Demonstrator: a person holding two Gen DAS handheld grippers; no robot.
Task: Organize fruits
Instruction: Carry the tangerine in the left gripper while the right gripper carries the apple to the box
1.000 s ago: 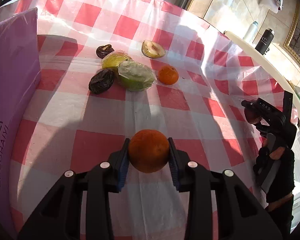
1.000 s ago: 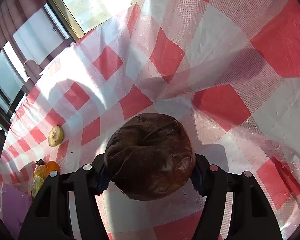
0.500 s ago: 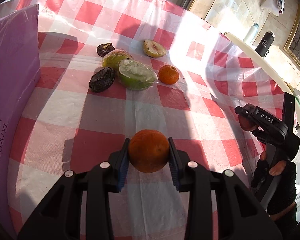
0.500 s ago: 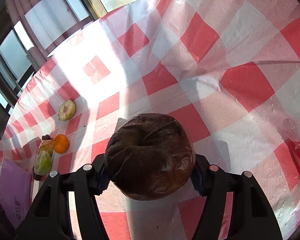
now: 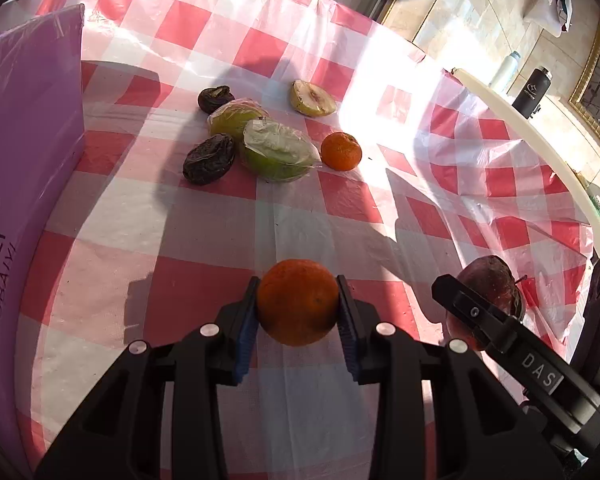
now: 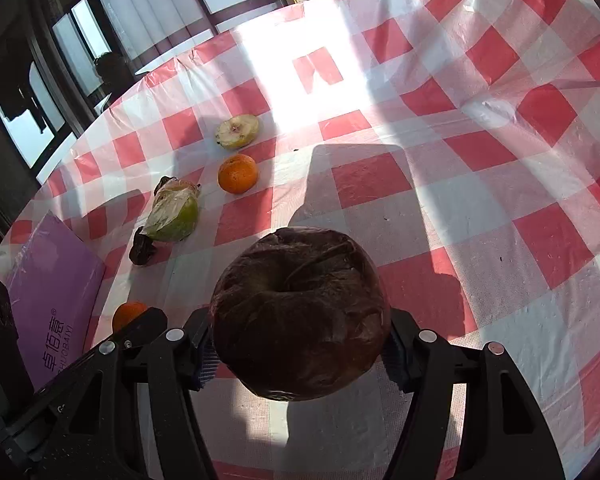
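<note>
1. Fruits lie in a loose group on the red-and-white checked tablecloth (image 5: 300,236), far ahead of both grippers: a small orange (image 5: 341,151), a cut pear half (image 5: 313,98) beyond it, and two green fruits in clear wrap (image 5: 276,149) touching one another.
2. Two dark shrivelled fruits sit at the group's edges, one (image 5: 209,160) against the nearer wrapped fruit, the other (image 5: 215,98) behind the farther one.
3. A purple box (image 5: 24,168) with printed lettering stands along the left side of the table, near the group but apart from it.
4. Beyond the table edge, a black bottle (image 5: 534,88) and a white bottle (image 5: 504,70) stand on a ledge.
5. Nothing lies on the cloth between the grippers and the fruit group; only long shadows cross that stretch.
6. The left gripper (image 5: 298,320) has its blue-padded fingers (image 5: 246,332) pressed on either side of an orange (image 5: 298,302), held clear of the cloth.
7. The right gripper (image 6: 300,350) is clamped on a large dark wrinkled fruit (image 6: 300,312), its fingers spread wide by that fruit's girth.
8. The two grippers are side by side, close together: the right one and its dark fruit show at the lower right of the left wrist view, and the left one's orange peeks in at the right wrist view's lower left.
</note>
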